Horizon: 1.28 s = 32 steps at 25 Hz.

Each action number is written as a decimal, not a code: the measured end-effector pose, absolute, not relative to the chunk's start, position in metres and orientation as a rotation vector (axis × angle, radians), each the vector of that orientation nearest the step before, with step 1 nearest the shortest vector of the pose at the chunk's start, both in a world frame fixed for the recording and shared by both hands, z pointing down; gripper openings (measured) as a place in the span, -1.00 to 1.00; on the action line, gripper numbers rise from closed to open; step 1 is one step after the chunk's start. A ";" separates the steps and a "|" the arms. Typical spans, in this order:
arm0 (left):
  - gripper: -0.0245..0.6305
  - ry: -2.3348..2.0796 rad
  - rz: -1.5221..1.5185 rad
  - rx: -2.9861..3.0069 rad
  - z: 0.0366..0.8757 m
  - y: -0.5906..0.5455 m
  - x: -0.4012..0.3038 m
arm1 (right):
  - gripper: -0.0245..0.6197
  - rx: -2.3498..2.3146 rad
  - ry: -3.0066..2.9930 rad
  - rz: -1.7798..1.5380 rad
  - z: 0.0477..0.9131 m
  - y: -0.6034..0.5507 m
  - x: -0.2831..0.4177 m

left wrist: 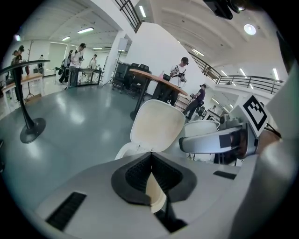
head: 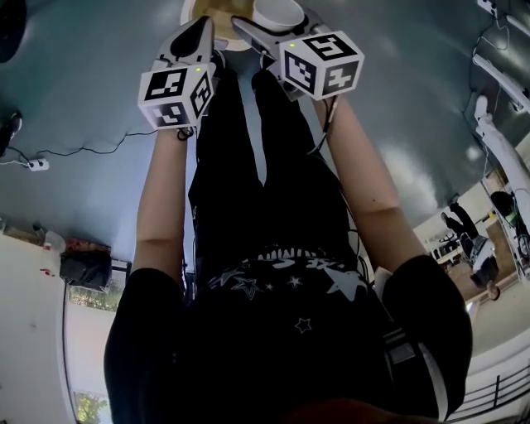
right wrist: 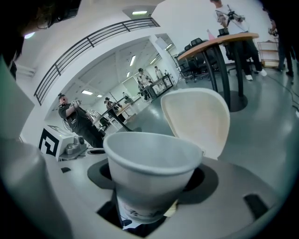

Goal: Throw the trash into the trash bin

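Observation:
A white paper cup [right wrist: 149,163] sits upright between the jaws of my right gripper [right wrist: 149,198], which grip its lower part. Just beyond it stands the white trash bin, its cream lid [right wrist: 198,119] raised. In the head view the cup [head: 279,12] and the bin [head: 217,8] sit at the top edge, ahead of both grippers. My left gripper [left wrist: 151,161] is shut, its tips meeting in front of the lid [left wrist: 156,127]. A thin cream strip [left wrist: 155,191] shows between its jaws; I cannot tell what it is. The right gripper [left wrist: 208,140] with the cup is to its right.
The grey floor spreads all around. A power strip [head: 37,164] with its cable lies on the left. A round pedestal table [left wrist: 154,77] stands behind the bin, a black stand base [left wrist: 32,130] on the left. Several people stand far off.

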<state>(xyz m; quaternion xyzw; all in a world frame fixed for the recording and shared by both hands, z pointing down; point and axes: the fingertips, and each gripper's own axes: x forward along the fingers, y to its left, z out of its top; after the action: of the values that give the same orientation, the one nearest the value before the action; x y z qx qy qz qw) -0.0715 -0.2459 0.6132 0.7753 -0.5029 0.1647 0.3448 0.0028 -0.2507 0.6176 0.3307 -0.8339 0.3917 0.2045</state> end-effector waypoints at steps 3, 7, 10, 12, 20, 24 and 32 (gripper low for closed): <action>-0.89 -1.299 0.446 1.996 0.630 -0.250 -0.072 | 0.12 0.920 -2.322 1.131 0.637 -0.253 0.003; -0.89 -1.301 0.458 1.966 0.650 -0.252 -0.075 | 0.12 0.924 -2.292 1.173 0.665 -0.249 0.004; -0.89 -1.288 0.480 1.957 0.668 -0.250 -0.072 | 0.12 0.922 -2.269 1.178 0.685 -0.247 0.006; -0.89 -1.270 0.501 1.952 0.680 -0.248 -0.069 | 0.12 0.915 -2.252 1.178 0.696 -0.245 0.006; -0.89 -1.226 0.614 1.917 0.731 -0.254 -0.074 | 0.12 0.881 -2.212 1.215 0.736 -0.257 -0.006; -0.89 -1.195 0.658 1.918 0.750 -0.260 -0.073 | 0.12 0.876 -2.186 1.229 0.755 -0.261 -0.008; -0.89 -1.160 0.671 1.892 0.774 -0.261 -0.067 | 0.12 0.893 -2.116 1.233 0.787 -0.257 -0.005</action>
<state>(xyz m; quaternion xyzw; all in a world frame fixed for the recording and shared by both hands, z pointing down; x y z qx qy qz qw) -0.0674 -0.2610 0.7736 0.7478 -0.4587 0.2651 0.4001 -0.0055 -0.2566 0.7866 0.3304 -0.7829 0.4562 0.2641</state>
